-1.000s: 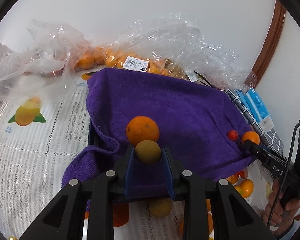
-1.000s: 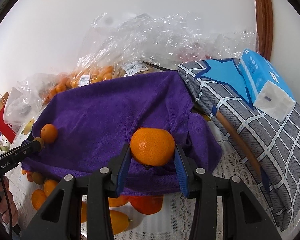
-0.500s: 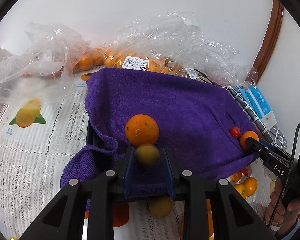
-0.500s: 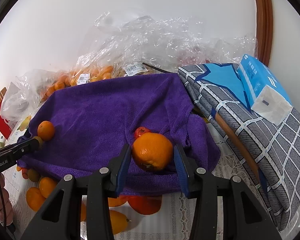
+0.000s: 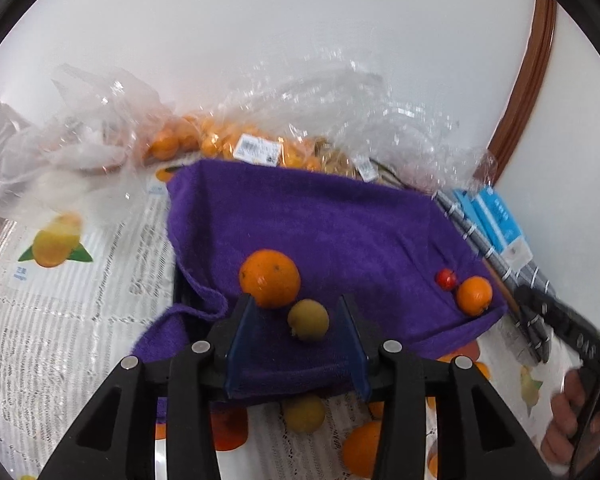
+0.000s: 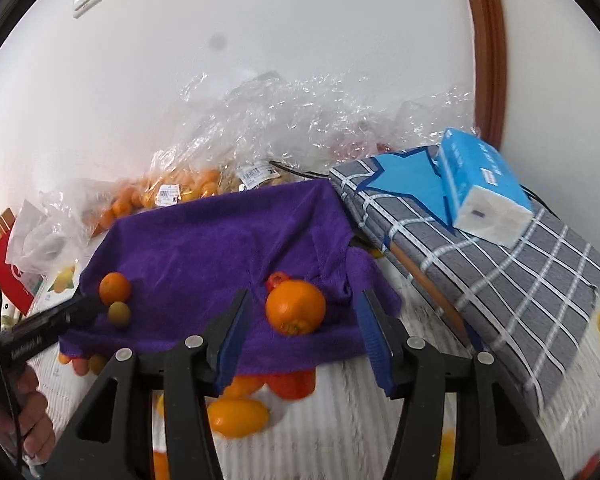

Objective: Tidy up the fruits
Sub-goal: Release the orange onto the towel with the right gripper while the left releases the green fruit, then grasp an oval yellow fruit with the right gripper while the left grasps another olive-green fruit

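A purple towel (image 5: 340, 232) is spread over a raised tray. My left gripper (image 5: 296, 304) is opening; a small olive-yellow fruit (image 5: 308, 319) lies on the towel between its blue pads, touching neither. An orange (image 5: 270, 284) sits just behind it. My right gripper (image 6: 305, 296) is also opening, and a larger orange (image 6: 296, 306) rests on the towel between its pads with gaps on both sides. A small red fruit (image 6: 278, 279) lies just behind that orange. In the right wrist view the left gripper (image 6: 94, 304) shows at the towel's left end.
Clear plastic bags (image 6: 284, 120) with several oranges line the back wall. A grey checked folded cloth (image 6: 500, 280) carries a blue tissue pack (image 6: 480, 188) at the right. Loose oranges and a yellow fruit (image 6: 238, 416) lie on the lace tablecloth below the towel's front edge.
Both grippers' jaws have spread and let go of their fruit. The olive fruit and the larger orange now rest on the towel. The right gripper has drawn back and up.
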